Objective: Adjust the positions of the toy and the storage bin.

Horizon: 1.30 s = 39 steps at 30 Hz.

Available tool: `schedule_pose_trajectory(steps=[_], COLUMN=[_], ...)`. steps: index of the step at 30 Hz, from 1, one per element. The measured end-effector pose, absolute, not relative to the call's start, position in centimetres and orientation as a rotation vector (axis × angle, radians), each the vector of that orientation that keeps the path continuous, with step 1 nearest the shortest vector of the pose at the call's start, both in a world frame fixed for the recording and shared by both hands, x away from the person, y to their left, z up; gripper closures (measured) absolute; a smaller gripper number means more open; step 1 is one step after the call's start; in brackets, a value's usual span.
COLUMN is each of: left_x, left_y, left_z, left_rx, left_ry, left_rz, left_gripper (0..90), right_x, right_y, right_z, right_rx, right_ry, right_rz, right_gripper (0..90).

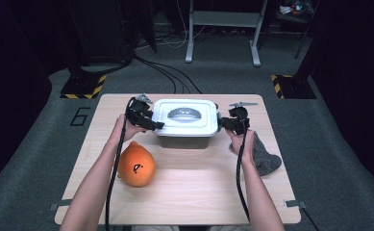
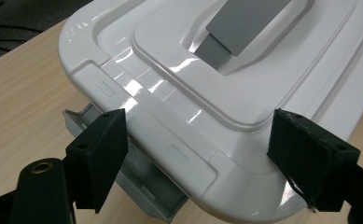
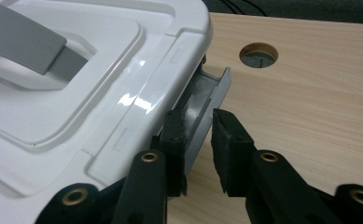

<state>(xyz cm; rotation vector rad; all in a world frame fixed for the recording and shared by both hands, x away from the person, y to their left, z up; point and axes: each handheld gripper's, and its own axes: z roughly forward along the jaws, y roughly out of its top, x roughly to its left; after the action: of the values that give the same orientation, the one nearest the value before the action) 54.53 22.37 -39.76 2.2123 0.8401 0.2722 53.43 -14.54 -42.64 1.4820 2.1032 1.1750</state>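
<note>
Standing mid-table: grey plastic storage box (image 1: 184,139) under a glossy white lid (image 1: 186,117) with grey handle (image 1: 185,113).

Left gripper (image 1: 156,126): jaws wide apart, straddling the lid's left edge, nothing clamped.

Right gripper (image 3: 198,140): jaws nearly together about the grey latch flap (image 3: 212,100) at the box's right end; a sliver of gap shows on one side.

Nearby, well apart: orange rounded plush toy (image 1: 136,165), front left; grey knitted sock (image 1: 264,155), right.

Surface: pale wood-grain table (image 1: 194,192) with round cable hole (image 3: 259,54). Room: grey carpet, black cables, dark surrounds.
</note>
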Motion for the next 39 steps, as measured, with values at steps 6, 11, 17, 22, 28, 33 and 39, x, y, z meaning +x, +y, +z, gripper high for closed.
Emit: schedule_pose_trajectory(steps=[6,11,17,22,28,33,39], left_x=[54.5,54.6,54.5,54.4,54.3,54.1,53.5], left_y=[22.3,22.2,22.1,22.1,21.9,22.0,22.2], left_z=[-39.8,-39.7,-39.6,-39.5,-39.5,-39.3,-39.0], left_rx=[2.208,2.218,2.235,2.252,2.259,2.253,2.265], left_ry=[0.845,0.845,0.843,0.836,0.843,0.852,0.868], left_rz=[0.272,0.273,0.272,0.270,0.264,0.263,0.249], left_gripper=[19.9,20.0,20.0,19.5,17.4,16.4,16.8], right_x=[53.5,53.2,52.5,52.0,51.2,51.1,51.8], right_y=[-14.5,-14.4,-14.1,-13.9,-13.7,-13.7,-14.1], right_z=[-42.7,-42.7,-42.5,-42.3,-42.2,-42.2,-42.3], right_rx=[1.492,1.511,1.526,1.545,1.559,1.552,1.540], right_ry=[2.089,2.080,2.073,2.068,2.065,2.069,2.088], right_rz=[1.176,1.159,1.117,1.094,1.087,1.089,1.115], right_gripper=[75.9,76.4,76.5,76.5,76.4,76.4,75.4])
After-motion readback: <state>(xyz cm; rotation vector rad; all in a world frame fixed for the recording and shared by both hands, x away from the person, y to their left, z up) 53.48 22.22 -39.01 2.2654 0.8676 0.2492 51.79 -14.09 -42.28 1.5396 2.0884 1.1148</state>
